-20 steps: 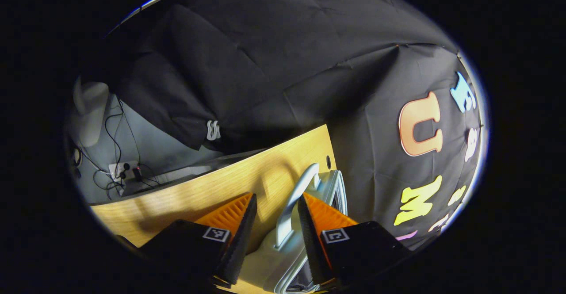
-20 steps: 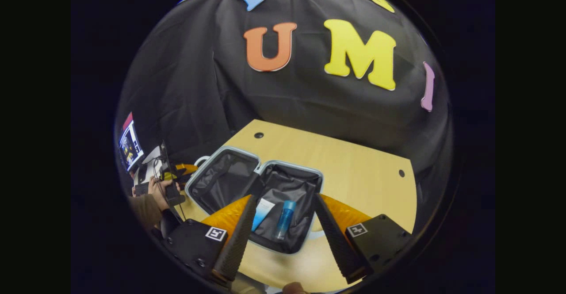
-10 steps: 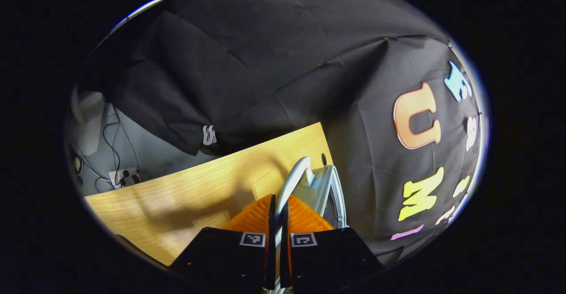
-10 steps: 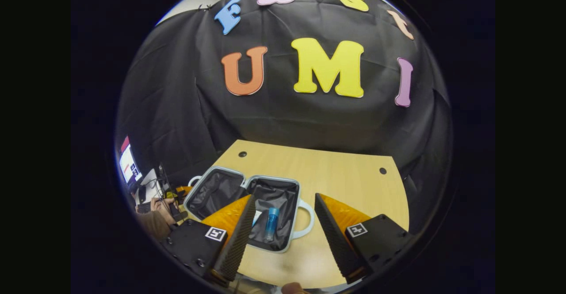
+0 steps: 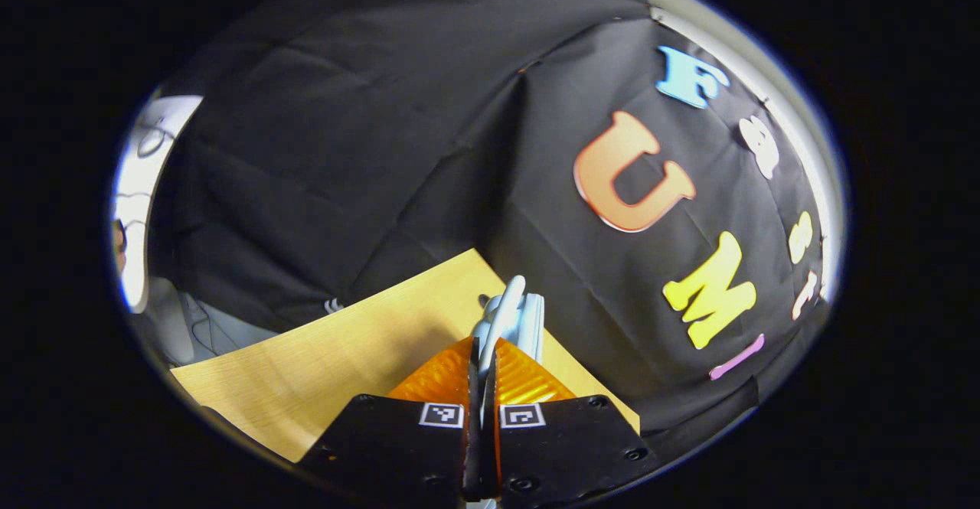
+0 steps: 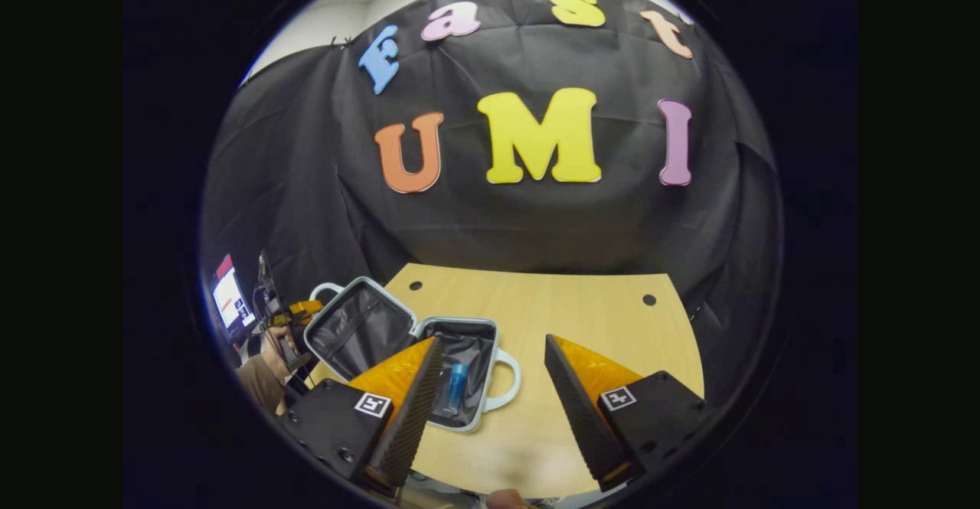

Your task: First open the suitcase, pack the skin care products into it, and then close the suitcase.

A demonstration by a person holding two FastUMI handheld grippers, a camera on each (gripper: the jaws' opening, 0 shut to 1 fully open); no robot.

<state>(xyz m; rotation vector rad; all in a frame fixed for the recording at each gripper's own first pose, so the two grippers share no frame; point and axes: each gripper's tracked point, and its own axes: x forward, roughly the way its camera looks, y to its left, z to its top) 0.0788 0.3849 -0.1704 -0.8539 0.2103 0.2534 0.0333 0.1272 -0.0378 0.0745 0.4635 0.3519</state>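
Left gripper (image 5: 481, 375) clamped on lid handle (image 5: 501, 314), lid (image 6: 356, 329) tilted up off bench (image 6: 566, 318) near left edge. Right gripper (image 6: 490, 409) spread wide, held above front edge, gripping nothing. Suitcase (image 6: 467, 425) half open; blue bottle (image 6: 456, 386) lies inside base.

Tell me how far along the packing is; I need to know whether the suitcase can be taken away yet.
Not yet. Done: the suitcase is open on the table with a blue bottle inside. In hand: the left gripper is shut on the lid handle, and the lid stands tilted up. The right gripper is open and holds nothing. Left: bringing the lid down fully.
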